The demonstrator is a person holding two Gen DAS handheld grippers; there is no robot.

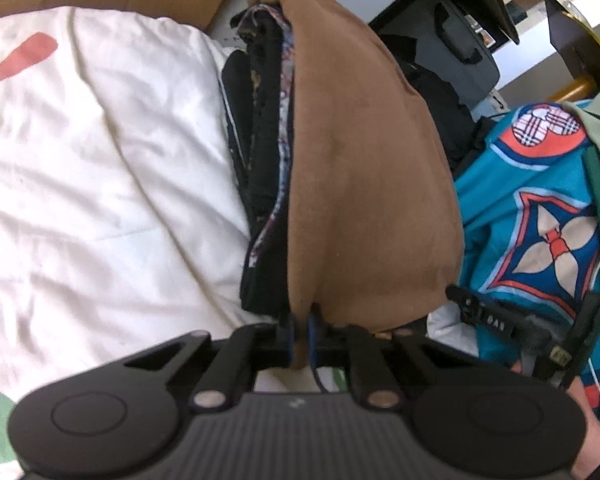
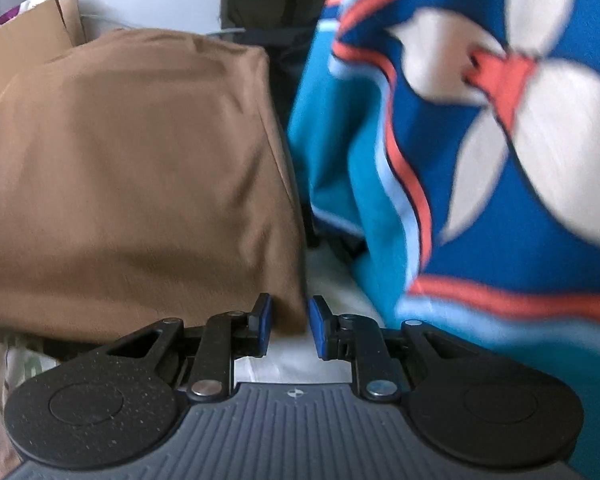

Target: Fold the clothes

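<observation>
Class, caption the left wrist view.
Left gripper pinches brown garment draped over dark folded clothes.

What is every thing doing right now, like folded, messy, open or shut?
Brown folded cloth: folded, edge pinched by the left hand-held gripper.
Left hand-held gripper: shut on the cloth.
Right hand-held gripper: jaws apart around the cloth's corner; whether the pads press, I cannot tell.
Teal patterned garment: crumpled, unfolded.
White bedsheet: wrinkled.
</observation>
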